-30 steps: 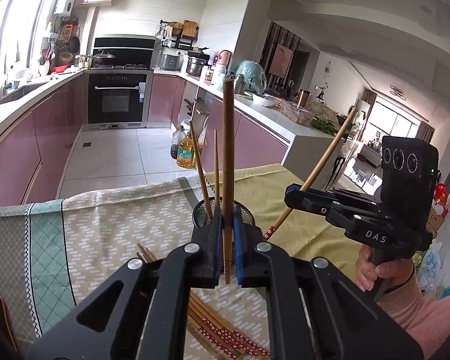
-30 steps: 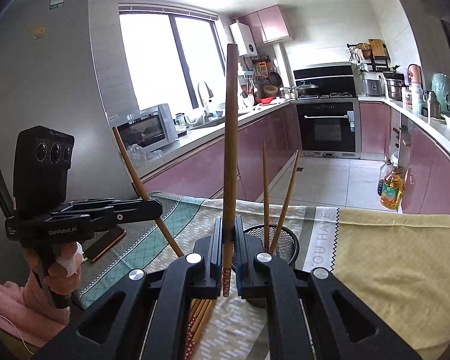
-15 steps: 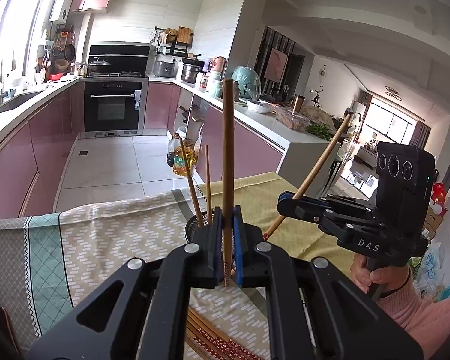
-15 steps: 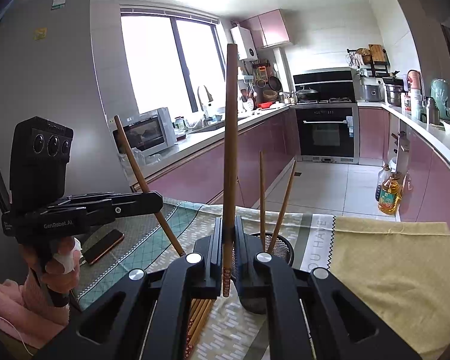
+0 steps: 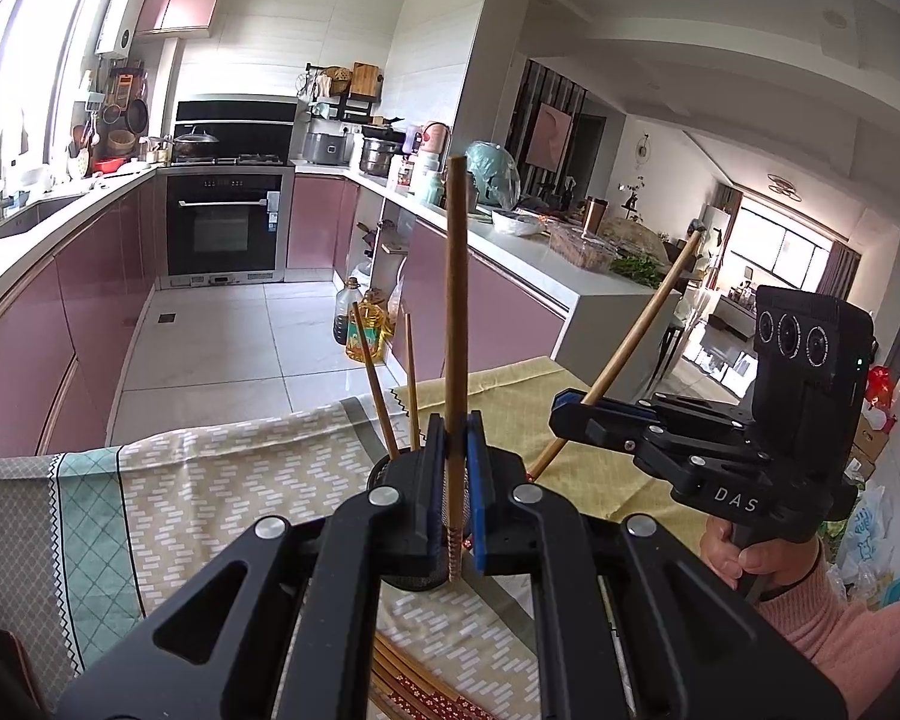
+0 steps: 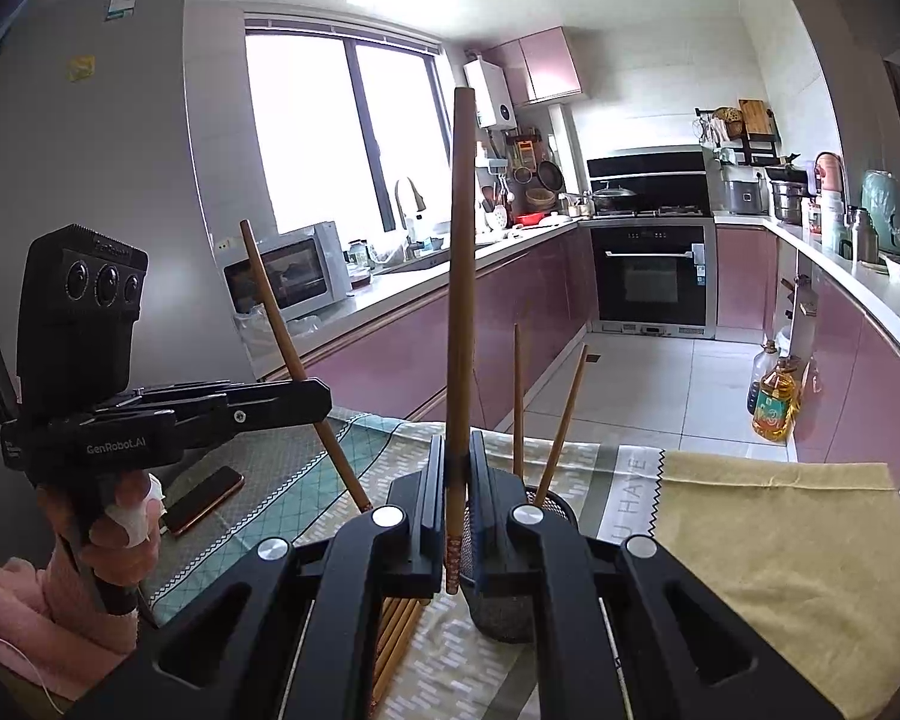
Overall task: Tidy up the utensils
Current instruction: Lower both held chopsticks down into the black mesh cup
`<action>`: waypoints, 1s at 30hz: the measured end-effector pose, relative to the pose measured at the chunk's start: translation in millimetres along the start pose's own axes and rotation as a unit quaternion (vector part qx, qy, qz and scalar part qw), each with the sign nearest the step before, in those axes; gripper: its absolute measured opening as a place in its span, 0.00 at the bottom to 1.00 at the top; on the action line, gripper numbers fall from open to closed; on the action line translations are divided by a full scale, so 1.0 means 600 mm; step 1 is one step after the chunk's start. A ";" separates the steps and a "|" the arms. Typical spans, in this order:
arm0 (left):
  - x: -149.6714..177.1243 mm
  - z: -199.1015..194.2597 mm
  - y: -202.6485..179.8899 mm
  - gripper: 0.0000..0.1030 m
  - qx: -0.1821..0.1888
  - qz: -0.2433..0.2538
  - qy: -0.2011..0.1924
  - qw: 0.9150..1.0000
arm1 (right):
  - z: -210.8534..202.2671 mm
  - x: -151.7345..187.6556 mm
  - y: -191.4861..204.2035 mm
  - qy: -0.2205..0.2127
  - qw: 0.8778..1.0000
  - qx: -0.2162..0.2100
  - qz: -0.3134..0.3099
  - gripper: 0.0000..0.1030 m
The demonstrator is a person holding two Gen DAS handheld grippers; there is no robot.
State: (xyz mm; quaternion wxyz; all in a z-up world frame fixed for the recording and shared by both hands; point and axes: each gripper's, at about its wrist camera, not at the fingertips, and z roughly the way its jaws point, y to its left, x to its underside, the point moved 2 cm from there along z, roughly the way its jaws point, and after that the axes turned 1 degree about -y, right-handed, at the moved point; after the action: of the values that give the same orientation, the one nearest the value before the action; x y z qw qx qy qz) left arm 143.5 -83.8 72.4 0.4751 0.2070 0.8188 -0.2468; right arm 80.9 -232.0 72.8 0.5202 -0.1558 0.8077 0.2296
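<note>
My left gripper is shut on one wooden chopstick, held upright. My right gripper is shut on another upright chopstick. A black mesh utensil holder stands on the table just beyond both grippers, with two chopsticks leaning in it; they also show in the left wrist view. Each gripper appears in the other's view: the right one and the left one. Several loose chopsticks lie on the cloth below the jaws.
The table has a patterned green-beige cloth and a yellow cloth. A phone lies at the left. Kitchen counters, an oven and oil bottles on the floor lie beyond.
Both grippers have shifted slightly toward the holder, each with its chopstick still upright; the holder is now mostly hidden behind the jaws.
</note>
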 end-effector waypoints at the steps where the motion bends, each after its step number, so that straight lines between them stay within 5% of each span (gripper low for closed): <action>1: -0.001 0.001 0.000 0.07 -0.001 0.000 0.000 1.000 | 0.000 -0.001 0.000 0.000 1.000 0.000 0.000 0.06; 30: -0.028 0.040 -0.013 0.07 -0.023 -0.001 -0.011 1.000 | 0.042 -0.028 -0.023 0.007 1.000 0.023 -0.004 0.06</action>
State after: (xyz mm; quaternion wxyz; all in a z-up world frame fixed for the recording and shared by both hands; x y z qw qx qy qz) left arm 162.8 -106.1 78.4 0.4889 0.1927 0.8190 -0.2305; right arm 114.1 -230.1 76.0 0.5188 -0.1489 0.8158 0.2078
